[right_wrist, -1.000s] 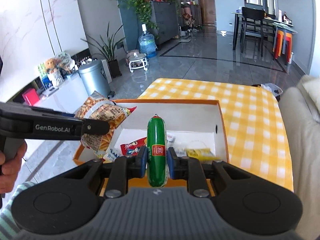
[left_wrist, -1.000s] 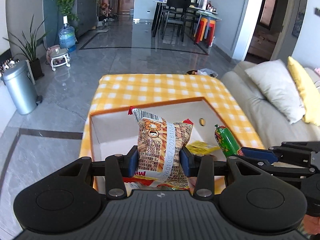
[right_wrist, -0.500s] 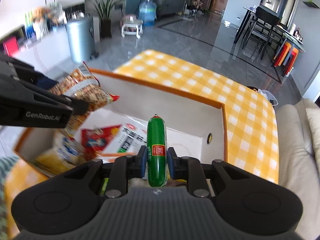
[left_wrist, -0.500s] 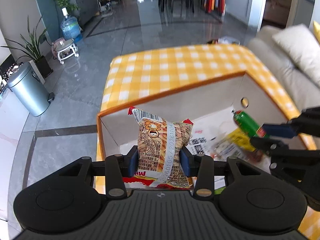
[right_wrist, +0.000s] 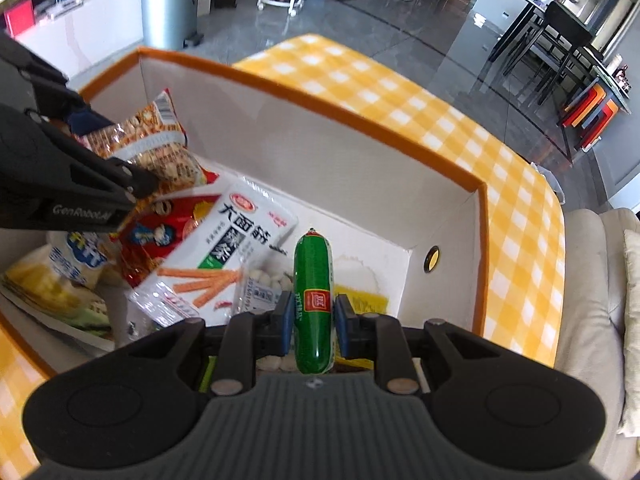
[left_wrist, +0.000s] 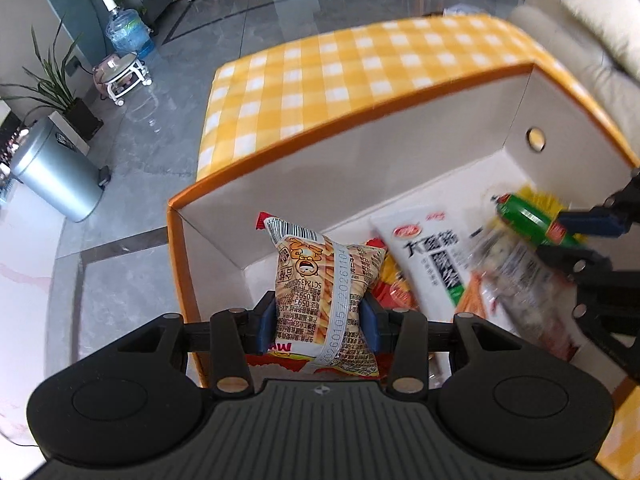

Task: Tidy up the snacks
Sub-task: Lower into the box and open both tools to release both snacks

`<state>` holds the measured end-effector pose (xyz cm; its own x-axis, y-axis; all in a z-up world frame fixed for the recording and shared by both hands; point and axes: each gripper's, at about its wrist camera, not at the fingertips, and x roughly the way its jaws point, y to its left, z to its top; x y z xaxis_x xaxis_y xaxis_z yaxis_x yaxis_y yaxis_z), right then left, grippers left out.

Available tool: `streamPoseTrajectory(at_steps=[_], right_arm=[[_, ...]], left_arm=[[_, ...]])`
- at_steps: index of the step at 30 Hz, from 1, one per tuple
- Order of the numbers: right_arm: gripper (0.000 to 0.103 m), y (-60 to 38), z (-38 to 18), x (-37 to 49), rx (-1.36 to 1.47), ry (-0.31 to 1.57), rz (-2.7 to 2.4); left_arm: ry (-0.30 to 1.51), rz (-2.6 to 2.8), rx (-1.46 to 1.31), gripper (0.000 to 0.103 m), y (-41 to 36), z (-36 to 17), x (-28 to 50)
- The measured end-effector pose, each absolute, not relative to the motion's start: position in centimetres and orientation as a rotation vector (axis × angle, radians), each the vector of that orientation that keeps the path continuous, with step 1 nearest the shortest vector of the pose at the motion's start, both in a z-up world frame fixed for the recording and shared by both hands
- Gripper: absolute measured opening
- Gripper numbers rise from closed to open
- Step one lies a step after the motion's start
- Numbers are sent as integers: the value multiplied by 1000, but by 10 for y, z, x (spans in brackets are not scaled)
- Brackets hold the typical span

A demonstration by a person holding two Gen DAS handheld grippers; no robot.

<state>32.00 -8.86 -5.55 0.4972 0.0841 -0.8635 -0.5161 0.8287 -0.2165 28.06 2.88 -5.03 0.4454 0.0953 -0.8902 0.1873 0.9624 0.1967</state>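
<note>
box (right_wrist: pixel 360 120) on table (right_wrist: pixel 520 216) | noodle packet (right_wrist: pixel 244 232) in box | bin (right_wrist: pixel 168 0) behind table

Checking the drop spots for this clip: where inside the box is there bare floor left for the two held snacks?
Bare floor shows along the far wall of the box, running to the corner by the round hole. The near-left side is crowded: white strip packet, red bag and yellow packs overlap there. Left gripper grips the fries bag; right gripper grips the green sausage.

Both grippers are being pointed steeply downward. The left gripper (left_wrist: pixel 319 316) is being kept clamped, jaws fairly wide; the right gripper (right_wrist: pixel 313 322) is being held clamped, jaws narrow.
</note>
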Motion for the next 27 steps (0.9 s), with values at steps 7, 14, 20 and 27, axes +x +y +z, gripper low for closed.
streamPoseTrajectory(at_steps=[7, 14, 20, 27], right_arm=[[18, -82, -70, 326, -547, 1047, 364], [26, -88, -66, 328, -500, 1062, 359], [51, -94, -37, 321, -468, 993, 357], [71, -118, 13, 309, -307, 937, 325]], left_arm=[[1137, -52, 317, 54, 27, -56, 282], [1095, -61, 330, 75, 28, -44, 277], [1021, -72, 300, 76, 28, -15, 266], [889, -112, 237, 77, 27, 36, 239]])
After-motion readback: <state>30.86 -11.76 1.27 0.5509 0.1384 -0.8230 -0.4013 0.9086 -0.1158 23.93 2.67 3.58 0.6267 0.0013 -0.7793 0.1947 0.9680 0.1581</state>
